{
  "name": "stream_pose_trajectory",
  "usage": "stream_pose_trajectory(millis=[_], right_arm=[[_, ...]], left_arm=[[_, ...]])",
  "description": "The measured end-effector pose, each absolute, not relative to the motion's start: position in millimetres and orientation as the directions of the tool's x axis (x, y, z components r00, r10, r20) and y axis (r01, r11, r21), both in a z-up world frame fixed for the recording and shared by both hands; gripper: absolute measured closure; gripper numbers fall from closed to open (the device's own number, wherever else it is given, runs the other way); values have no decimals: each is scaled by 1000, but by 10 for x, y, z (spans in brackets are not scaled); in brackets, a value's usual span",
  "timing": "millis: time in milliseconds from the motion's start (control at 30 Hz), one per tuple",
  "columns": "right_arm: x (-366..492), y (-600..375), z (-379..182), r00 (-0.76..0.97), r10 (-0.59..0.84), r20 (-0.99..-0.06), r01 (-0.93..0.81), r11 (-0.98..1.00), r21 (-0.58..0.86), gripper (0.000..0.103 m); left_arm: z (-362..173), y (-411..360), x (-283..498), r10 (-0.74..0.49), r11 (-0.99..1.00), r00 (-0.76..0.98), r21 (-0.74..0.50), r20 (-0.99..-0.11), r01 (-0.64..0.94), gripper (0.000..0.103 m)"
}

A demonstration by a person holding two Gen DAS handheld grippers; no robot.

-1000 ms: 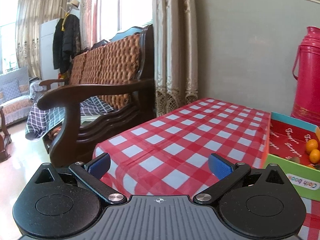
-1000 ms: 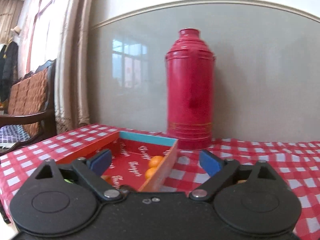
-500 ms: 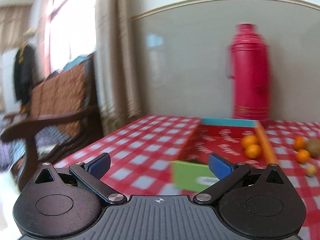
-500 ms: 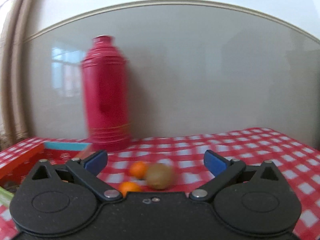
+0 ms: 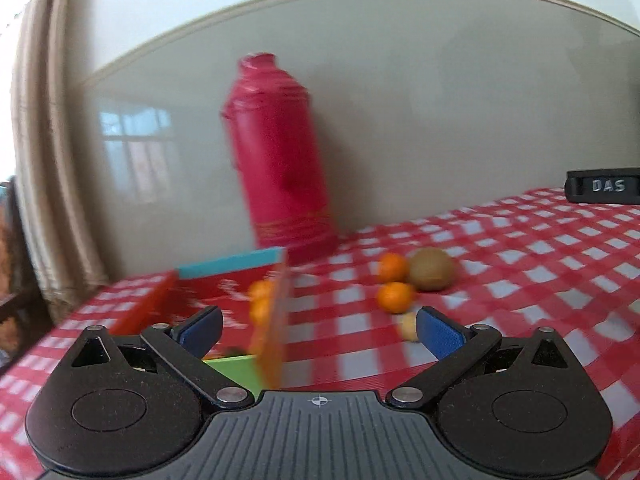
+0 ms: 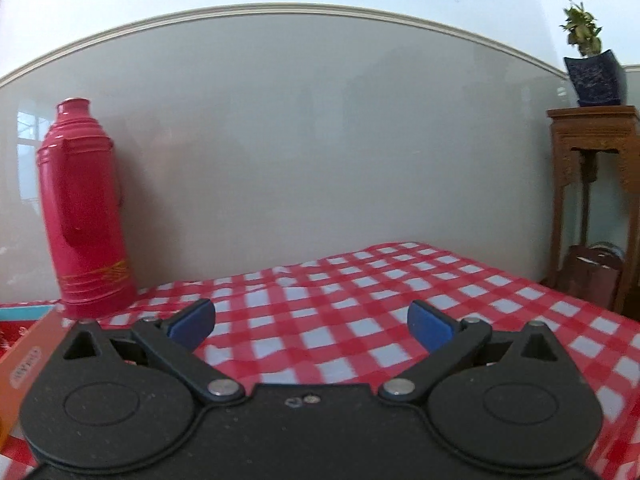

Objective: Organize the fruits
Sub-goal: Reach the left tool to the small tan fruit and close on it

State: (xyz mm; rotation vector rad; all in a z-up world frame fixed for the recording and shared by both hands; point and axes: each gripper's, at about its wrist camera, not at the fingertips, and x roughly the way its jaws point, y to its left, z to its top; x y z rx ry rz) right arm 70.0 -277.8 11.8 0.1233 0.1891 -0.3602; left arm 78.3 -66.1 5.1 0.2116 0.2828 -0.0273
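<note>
In the left wrist view a shallow box (image 5: 232, 268) with red floor, teal, orange and green walls lies on the red-checked table, with two oranges (image 5: 262, 300) inside. Right of it on the cloth sit two more oranges (image 5: 395, 298), a brown kiwi (image 5: 431, 269) and a small pale fruit (image 5: 408, 326). My left gripper (image 5: 318, 330) stands open and holds nothing, its jaws level with the box's near corner. My right gripper (image 6: 310, 322) is open over bare cloth, with only the box's orange wall (image 6: 28, 356) at its far left.
A tall red thermos (image 5: 280, 160) stands behind the box against the grey wall, seen also as the thermos (image 6: 84, 216) at left. A black item marked DAS (image 5: 604, 186) sits far right. A wooden stand (image 6: 592, 184) with a potted plant (image 6: 592, 76) rises beyond the table's right edge.
Both views have swung right: the left one from sofa and curtain to the box and loose fruit, the right one from the box past the fruit to bare cloth. The right jaws widened slightly.
</note>
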Motion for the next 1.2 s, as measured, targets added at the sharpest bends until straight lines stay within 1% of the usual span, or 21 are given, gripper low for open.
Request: stream_pose_trajectory(millis=[33,67,100,167,200,367,467,500,633,700,867,1033,1100,1133,1200], right_arm=[[670,-2824,116,917,-342,-206,366,926,92,6],[650,-2863,115,915,-348,-206,373,923,95,6],[628,-2899,113,911,-357,-208,382,919,94,6],[571,-2966,113,902,-378,-210,404,910,98,6],[551,-2998,111,897,-387,-212,414,905,101,6],[446,-3151,97,882,-417,-219,449,885,122,6],[400,-3217,96,880,-419,-224,454,881,133,6],[395,-3234,91,879,-421,-226,456,880,136,6],[352,-3287,86,876,-422,-234,461,875,147,6],[355,-3301,88,877,-418,-238,459,876,152,6],[363,-3314,79,878,-409,-248,454,876,160,6],[390,-3321,70,882,-395,-258,445,879,174,6],[394,-3316,70,884,-391,-257,440,880,177,6],[396,-3315,69,885,-388,-257,438,881,179,6],[401,-3308,68,886,-384,-259,435,883,179,6]], left_arm=[[18,-695,835,-10,978,957,195,-292,70,1],[5,-744,881,-24,979,953,184,-303,83,5],[-13,-788,932,-35,980,948,177,-317,95,14],[-72,-871,1036,-57,980,931,157,-359,121,19],[-94,-901,1087,-62,982,924,143,-378,124,20],[-153,-987,1257,-82,985,906,105,-415,138,21],[-197,-1062,1378,-100,981,888,102,-448,162,38],[-209,-1078,1411,-107,981,878,94,-466,170,40],[-232,-1072,1483,-138,982,850,43,-508,185,42],[-243,-1063,1503,-149,982,839,24,-523,189,45],[-243,-1058,1567,-167,980,817,-3,-552,198,45],[-239,-1083,1678,-167,980,801,-7,-575,200,58],[-255,-1087,1708,-162,981,791,-7,-590,196,67],[-257,-1087,1710,-162,981,791,-8,-590,195,68],[-260,-1098,1699,-163,980,793,-3,-587,199,74]])
